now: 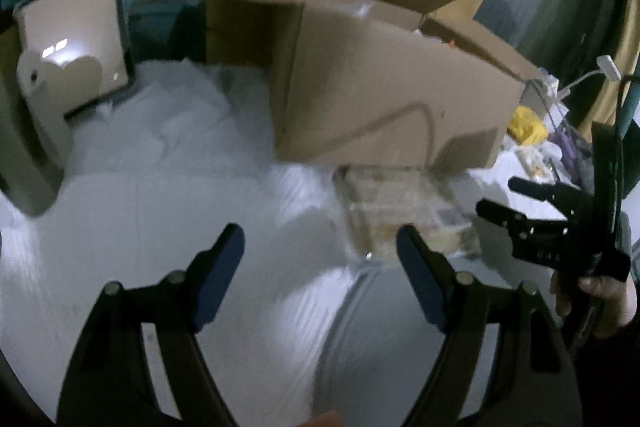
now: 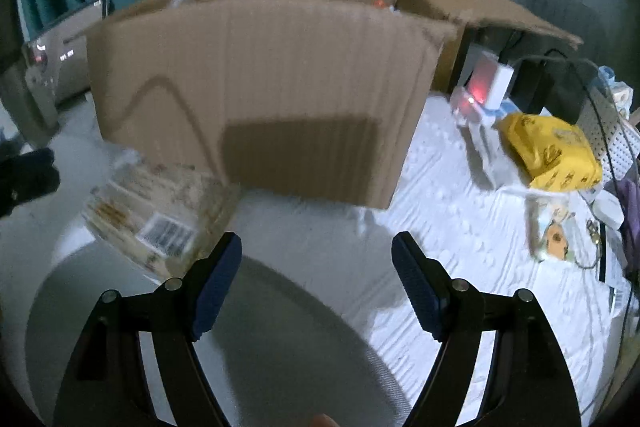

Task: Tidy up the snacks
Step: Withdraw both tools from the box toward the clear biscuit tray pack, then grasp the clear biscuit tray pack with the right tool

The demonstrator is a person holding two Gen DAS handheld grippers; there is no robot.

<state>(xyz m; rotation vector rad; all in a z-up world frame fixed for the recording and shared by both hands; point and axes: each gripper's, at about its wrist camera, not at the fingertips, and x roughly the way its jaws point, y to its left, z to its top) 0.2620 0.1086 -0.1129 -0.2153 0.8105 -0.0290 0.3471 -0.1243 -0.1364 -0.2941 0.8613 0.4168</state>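
Both grippers being held open, empty: left gripper [image 1: 320,263], right gripper [image 2: 316,267]. Clear snack pack [image 2: 160,211] lying against cardboard box [image 2: 260,95]. Judged: pickup approach; next, right gripper being shifted left, closed on pack.

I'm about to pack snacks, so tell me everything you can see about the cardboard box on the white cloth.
The cardboard box is plain brown corrugated card, standing upright on the white textured cloth with its top flaps folded open: one stands up at the back, others splay sideways. Its front wall bears a curved dark line and a darker rectangular patch. Something small and orange shows just inside the rim; the rest of the contents are hidden. A clear plastic snack package with a barcode label lies at its front lower left corner. Neither tool touches the box.
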